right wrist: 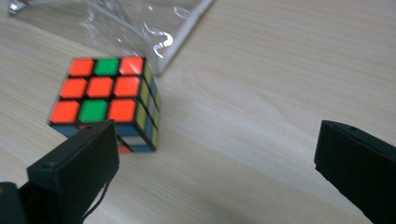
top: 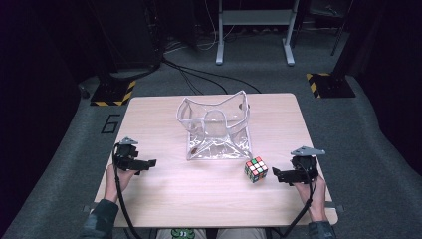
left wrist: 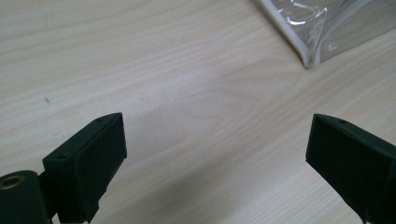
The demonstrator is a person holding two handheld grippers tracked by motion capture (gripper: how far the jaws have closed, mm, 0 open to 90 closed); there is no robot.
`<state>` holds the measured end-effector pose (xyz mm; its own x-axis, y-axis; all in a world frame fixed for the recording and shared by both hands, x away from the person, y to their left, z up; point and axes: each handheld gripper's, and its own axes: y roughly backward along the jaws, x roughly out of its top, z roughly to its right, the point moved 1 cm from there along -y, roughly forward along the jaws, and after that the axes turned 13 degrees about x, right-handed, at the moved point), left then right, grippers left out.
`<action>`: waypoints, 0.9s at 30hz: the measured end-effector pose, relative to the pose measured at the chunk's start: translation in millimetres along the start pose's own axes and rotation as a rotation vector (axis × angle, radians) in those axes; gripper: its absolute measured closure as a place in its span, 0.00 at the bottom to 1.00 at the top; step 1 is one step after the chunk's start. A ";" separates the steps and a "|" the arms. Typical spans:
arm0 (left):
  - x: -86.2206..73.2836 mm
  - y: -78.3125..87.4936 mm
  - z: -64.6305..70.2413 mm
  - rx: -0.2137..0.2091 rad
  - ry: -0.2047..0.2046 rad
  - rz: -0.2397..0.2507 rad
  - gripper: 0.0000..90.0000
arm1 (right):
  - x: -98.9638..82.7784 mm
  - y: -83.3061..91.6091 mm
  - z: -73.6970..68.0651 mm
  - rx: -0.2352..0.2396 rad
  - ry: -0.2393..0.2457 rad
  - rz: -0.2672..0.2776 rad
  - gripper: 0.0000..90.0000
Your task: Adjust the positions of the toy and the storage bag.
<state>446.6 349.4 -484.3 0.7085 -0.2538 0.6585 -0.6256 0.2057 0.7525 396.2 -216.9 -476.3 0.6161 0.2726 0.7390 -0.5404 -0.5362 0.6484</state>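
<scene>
A scrambled puzzle cube point(top: 256, 169) point(right wrist: 108, 101) sits on the wooden table point(top: 199, 189), just off the near right corner of a clear plastic bag point(top: 215, 127) that stands open in the middle. My right gripper point(top: 276, 175) point(right wrist: 215, 163) is open a short way to the cube's right, and the cube lies ahead of its left jaw, outside the gap. My left gripper point(top: 148, 164) point(left wrist: 215, 154) is open at the table's left, with bare wood between its jaws. A corner of the bag point(left wrist: 308, 51) lies ahead of it to the right.
The table's front half between the two grippers is bare wood. Behind the table, on the grey floor, are black cables point(top: 199, 74), a white metal stand point(top: 254, 30) and two weighted bases with yellow-black striped edges point(top: 113, 92).
</scene>
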 end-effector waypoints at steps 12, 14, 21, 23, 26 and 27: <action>-38.7 -17.7 5.3 0.015 -0.045 0.033 0.05 | -48.9 -18.9 17.1 -0.014 -0.008 -0.038 0.00; -43.2 -20.2 7.6 0.024 -0.049 0.044 0.04 | -51.0 -21.5 18.2 -0.014 -0.019 -0.047 0.00; -50.2 -26.5 17.2 0.103 -0.091 0.095 0.03 | -51.8 -26.8 16.5 -0.014 0.030 -0.062 0.00; -49.8 -26.7 18.0 0.100 -0.095 0.093 0.03 | -53.4 -25.9 16.3 -0.015 0.030 -0.058 0.00; -49.7 -26.8 18.6 0.103 -0.090 0.091 0.03 | -53.6 -26.4 15.8 -0.022 0.022 -0.048 0.00; -49.8 -26.7 18.7 0.105 -0.089 0.091 0.03 | -53.7 -26.4 15.8 -0.022 0.021 -0.048 0.00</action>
<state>421.9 338.9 -537.4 0.6187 -0.3224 0.7164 -0.7197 0.1330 0.6814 386.4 -230.0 -536.0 0.6291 0.3146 0.7108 -0.5236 -0.5043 0.6867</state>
